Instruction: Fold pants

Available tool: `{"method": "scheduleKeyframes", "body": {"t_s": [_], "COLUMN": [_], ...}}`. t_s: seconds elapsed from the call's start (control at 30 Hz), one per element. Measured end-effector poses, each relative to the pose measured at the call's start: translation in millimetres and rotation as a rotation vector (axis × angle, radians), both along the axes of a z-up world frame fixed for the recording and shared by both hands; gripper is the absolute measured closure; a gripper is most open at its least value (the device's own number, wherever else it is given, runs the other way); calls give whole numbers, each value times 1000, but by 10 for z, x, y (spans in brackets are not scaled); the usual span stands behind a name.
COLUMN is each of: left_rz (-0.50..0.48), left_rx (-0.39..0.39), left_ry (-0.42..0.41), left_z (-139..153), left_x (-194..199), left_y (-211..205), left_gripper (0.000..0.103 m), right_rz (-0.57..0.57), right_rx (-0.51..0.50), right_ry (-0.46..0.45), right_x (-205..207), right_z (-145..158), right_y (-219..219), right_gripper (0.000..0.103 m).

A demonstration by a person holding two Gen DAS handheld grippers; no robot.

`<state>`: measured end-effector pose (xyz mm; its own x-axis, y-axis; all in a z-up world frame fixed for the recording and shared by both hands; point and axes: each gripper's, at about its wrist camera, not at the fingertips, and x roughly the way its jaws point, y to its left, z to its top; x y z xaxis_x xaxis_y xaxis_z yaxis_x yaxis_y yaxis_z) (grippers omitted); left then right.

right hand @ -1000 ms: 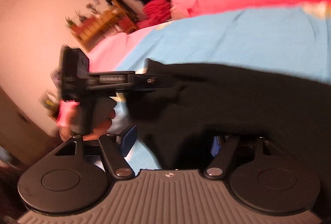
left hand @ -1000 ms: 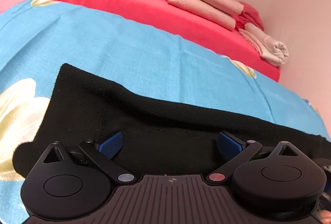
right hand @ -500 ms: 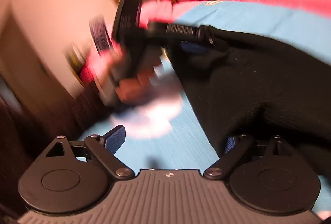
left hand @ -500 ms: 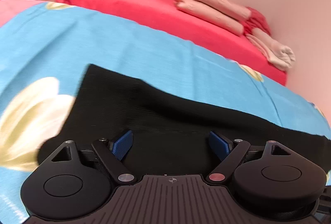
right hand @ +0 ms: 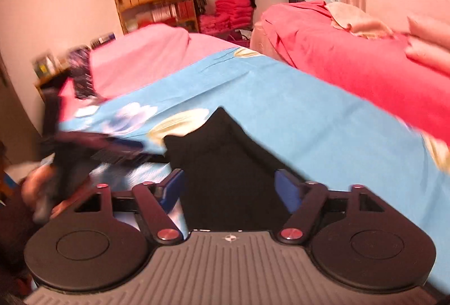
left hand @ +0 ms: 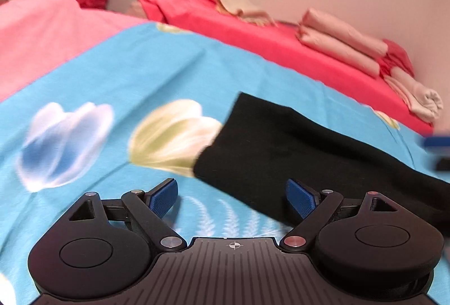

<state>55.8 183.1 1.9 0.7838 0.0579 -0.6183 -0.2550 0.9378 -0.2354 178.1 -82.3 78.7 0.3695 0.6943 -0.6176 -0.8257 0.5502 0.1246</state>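
Note:
The black pants (left hand: 295,147) lie flat on the blue flowered bedsheet (left hand: 174,71), to the right of centre in the left wrist view. My left gripper (left hand: 232,195) is open and empty, just left of the pants' near corner, over bare sheet. In the right wrist view the pants (right hand: 225,161) lie straight ahead, and my right gripper (right hand: 229,188) is open with the cloth's near part between its blue pads. The left gripper (right hand: 92,147) shows blurred at the left there, with the hand that holds it.
A red bed (left hand: 281,46) with folded pink linens (left hand: 340,43) lies beyond. A pink cover (right hand: 140,60) lies to the left. A wooden shelf (right hand: 157,6) and hung clothes stand against the far wall.
My left gripper has pulled back and swung left off the pants, now over bare sheet. My right gripper has swung round and faces the pants end-on. Both stay open.

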Motion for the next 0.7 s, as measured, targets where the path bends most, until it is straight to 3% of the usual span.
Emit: {"method": "scheduleKeyframes", "body": {"t_s": [0.13,0.23,0.3,0.37,0.43,0.53,0.6,0.63,0.7], "left_rz": [11,16,17,23,26,25,25,26,30], "left_rx": [-36,-81,-105,-119,-131,-141,-138,-135,-133], "left_ry": [-36,-36,-45,-53,-58,-64,-65,-64,-60], "left_z": [-4,-33,-37,-35,-39,-41,-40,-40,-47], "left_x": [-25,-17,-33,-43,-81,-80,-87,-88,-89], "left_y": [74,155,193,217,230,237,226,220,220], "left_gripper": [0,0,0,0,0,0,0,0,0], "right_rz": [19,22,2,3,78,281,340,323,239], "right_rx": [-114,-195,-242,-289,-250,-85,13,4,-109], "right_ry": [-93,-127,-161,-176,-168,-44,53,95,113], "right_x": [243,397,405,384,272,104,152,237,443], "right_z": [-340,-619,-808,-917,-814,-433,-342,-400,-704], "right_y": [1023,1555,1726,1802,1685,1459,1426,1462,1635], "right_gripper": [30,30,36,94,94,94,94,94,94]}}
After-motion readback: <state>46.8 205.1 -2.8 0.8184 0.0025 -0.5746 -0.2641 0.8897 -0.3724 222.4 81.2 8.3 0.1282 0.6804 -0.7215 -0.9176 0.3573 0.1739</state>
